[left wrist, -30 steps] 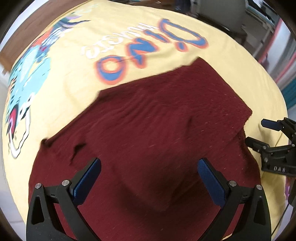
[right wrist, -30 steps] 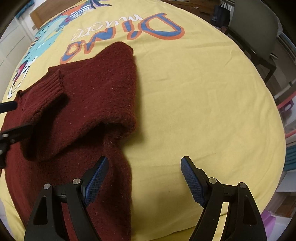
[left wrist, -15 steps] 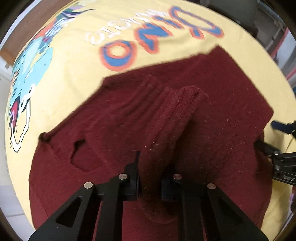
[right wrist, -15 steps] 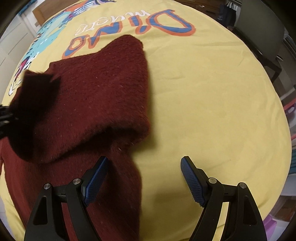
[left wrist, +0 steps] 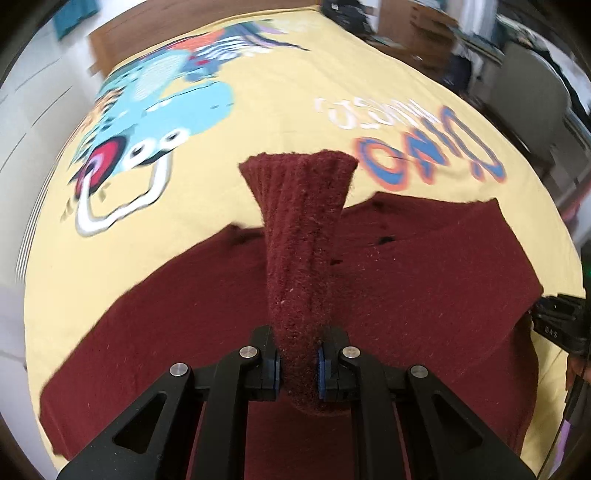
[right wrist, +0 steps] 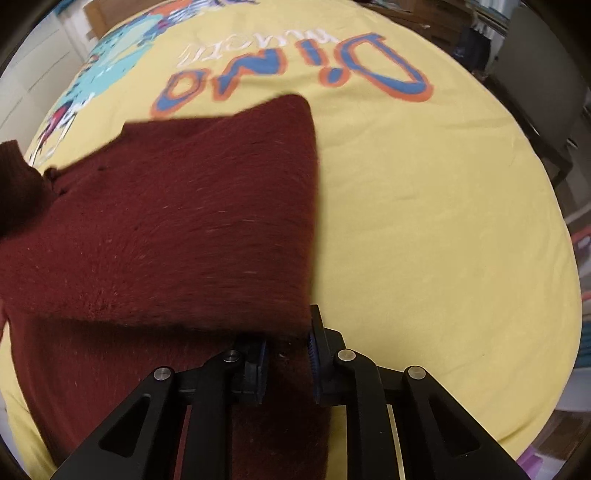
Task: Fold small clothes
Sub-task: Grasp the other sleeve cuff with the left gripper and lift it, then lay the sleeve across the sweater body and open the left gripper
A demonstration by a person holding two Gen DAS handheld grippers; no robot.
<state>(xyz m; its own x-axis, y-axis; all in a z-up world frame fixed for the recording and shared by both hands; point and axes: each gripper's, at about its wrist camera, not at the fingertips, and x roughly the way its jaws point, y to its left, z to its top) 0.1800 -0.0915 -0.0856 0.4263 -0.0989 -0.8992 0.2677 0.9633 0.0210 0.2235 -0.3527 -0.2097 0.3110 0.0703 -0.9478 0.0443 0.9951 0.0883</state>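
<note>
A dark red knitted sweater (left wrist: 424,266) lies on a yellow printed cloth (left wrist: 258,147). My left gripper (left wrist: 299,369) is shut on one sleeve (left wrist: 299,229), which stands lifted, with its ribbed cuff fanning out beyond the pads. In the right wrist view the sweater (right wrist: 184,229) lies with a folded layer on top, and the lifted sleeve (right wrist: 18,184) shows at the left edge. My right gripper (right wrist: 288,358) is closing its jaws on the sweater's right edge, with knit bunched between the pads. The right gripper (left wrist: 561,325) also shows at the far right of the left wrist view.
The yellow cloth (right wrist: 424,221) carries a blue-and-orange "Dino" print (right wrist: 295,74) and a cartoon figure (left wrist: 155,122) beyond the sweater. A dark chair (right wrist: 546,92) stands past the cloth's far right edge. A wooden board (left wrist: 147,29) lies behind the cloth.
My left gripper went from open to shut on the sleeve, then lifted it and carried it sideways. My right gripper, open over the sweater's edge before, has closed on the knit.
</note>
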